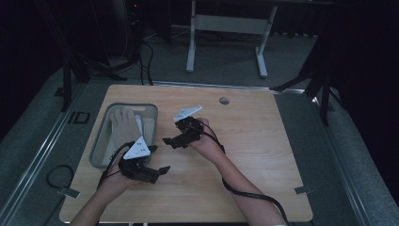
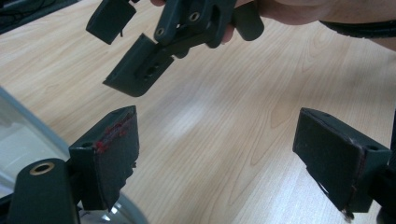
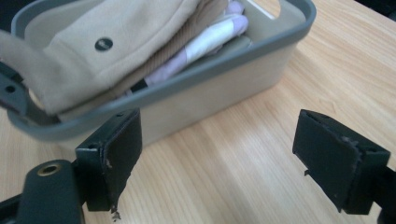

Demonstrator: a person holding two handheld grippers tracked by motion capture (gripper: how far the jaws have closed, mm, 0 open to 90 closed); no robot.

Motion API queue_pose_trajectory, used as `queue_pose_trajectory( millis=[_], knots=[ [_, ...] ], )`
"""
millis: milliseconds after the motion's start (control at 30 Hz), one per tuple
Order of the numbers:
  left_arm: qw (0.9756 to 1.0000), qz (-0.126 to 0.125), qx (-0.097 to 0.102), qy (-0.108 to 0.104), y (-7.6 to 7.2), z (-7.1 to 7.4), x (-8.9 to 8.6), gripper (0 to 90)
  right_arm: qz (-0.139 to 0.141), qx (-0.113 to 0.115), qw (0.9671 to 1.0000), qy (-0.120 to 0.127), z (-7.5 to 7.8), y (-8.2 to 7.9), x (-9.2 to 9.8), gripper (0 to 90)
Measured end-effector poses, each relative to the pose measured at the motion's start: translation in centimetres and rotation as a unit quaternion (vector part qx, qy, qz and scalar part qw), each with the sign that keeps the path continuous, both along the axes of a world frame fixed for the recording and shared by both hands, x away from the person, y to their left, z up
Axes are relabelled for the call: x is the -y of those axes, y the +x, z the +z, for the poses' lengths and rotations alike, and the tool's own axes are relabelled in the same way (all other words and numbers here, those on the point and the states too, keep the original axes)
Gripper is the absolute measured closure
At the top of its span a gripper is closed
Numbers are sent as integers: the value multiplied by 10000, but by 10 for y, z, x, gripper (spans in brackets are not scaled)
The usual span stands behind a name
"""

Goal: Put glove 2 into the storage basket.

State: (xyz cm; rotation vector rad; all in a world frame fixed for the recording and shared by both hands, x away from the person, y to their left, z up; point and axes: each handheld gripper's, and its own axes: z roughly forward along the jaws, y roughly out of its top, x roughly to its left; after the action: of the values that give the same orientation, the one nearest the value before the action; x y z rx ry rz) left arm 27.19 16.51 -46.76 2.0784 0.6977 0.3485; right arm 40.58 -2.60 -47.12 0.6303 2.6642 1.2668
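Two empty grippers hover beside a grey plastic tub (image 1: 100,136) of folded clothes.

The right gripper (image 1: 170,141) faces the tub's beige knitted garment (image 3: 112,42) with jaws spread wide, apparently lining up a grab; the left gripper (image 1: 160,170), equally wide and empty, waits above the wooden table (image 1: 254,141).

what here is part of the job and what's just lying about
In the job:
- grey bin
- folded beige garment in it
- left tongs, open
- right tongs, open

Lying about:
- round grommet in the tabletop
- table frame behind
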Motion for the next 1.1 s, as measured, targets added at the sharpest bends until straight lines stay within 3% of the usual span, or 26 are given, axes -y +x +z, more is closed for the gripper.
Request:
queue_pose_trajectory(
  millis=[367,700,1100],
  knots=[
    [9994,-331,-107,-54,-2,-20,21,148,-23,-28,9999,-109,-26,-18,31,156],
    [9976,-649,-250,27,-5,-37,39,148,-46,-244,9996,-128,-52,-28,56,156],
    [9949,-945,-340,102,-6,-61,59,148,-55,-254,9996,-84,-64,-38,76,156]
  ],
)
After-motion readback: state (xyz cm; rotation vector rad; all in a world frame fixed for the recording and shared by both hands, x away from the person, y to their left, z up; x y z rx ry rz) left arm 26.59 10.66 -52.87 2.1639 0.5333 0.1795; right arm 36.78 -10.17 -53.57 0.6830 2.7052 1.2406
